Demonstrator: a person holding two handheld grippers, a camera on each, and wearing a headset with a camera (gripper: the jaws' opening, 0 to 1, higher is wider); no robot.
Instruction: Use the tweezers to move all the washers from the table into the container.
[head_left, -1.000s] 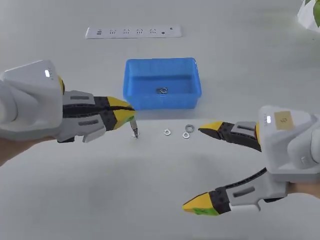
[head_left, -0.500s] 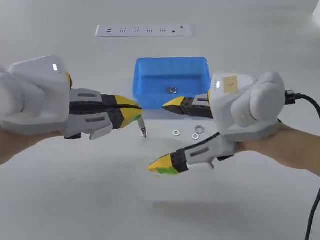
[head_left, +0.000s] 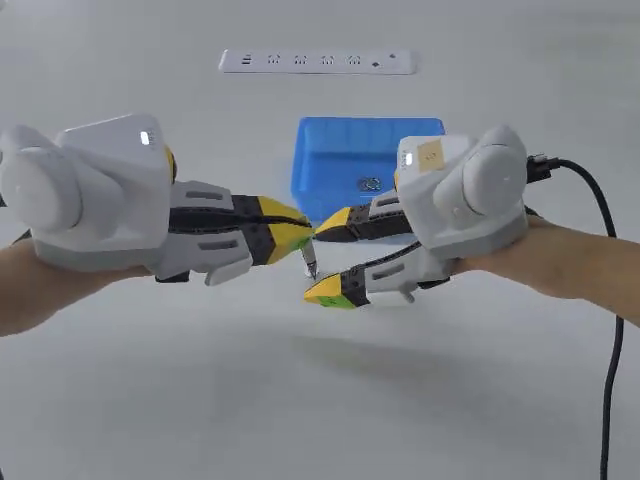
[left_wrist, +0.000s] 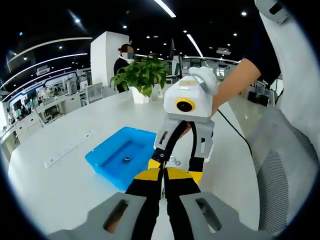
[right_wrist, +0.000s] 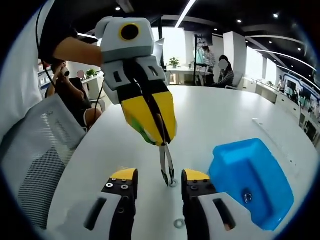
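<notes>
The left gripper (head_left: 298, 230) is clamped on the tweezers (right_wrist: 165, 160), whose tips sit at a washer (right_wrist: 173, 183) on the table (right_wrist: 215, 115), between the right gripper's (right_wrist: 160, 174) spread jaws, near the blue container (right_wrist: 260, 167).

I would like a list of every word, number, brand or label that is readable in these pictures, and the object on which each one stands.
No text can be read with certainty.
Yellow sticker on the right gripper: it carries a mark, too blurred to read.
Power strip: small marks beside the sockets, too small to read.
Blue container: no lettering visible.
</notes>
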